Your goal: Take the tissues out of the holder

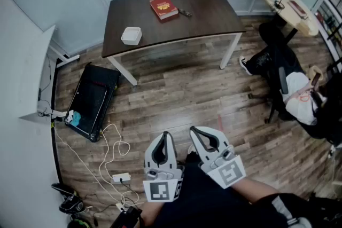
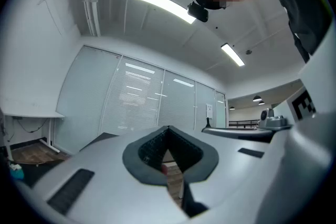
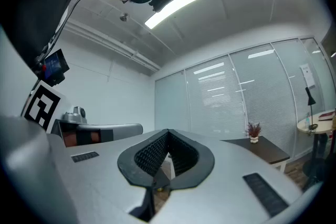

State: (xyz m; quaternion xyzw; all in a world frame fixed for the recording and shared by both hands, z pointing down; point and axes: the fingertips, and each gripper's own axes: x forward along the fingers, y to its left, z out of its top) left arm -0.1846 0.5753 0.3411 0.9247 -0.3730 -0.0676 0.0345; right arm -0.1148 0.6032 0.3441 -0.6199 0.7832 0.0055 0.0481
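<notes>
both claws are pressed together, tips meeting, nothing between them: left gripper (image 1: 165, 135) and right gripper (image 1: 193, 130) are held level, side by side above the wood floor (image 1: 176, 93), close to the person's body. the white holder (image 1: 131, 36) sits near the left edge of the dark table (image 1: 214, 16), well apart from both

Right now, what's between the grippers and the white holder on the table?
In the head view, only bare wooden floor and the dark table edge lie between the left gripper, right gripper and white holder.
</notes>
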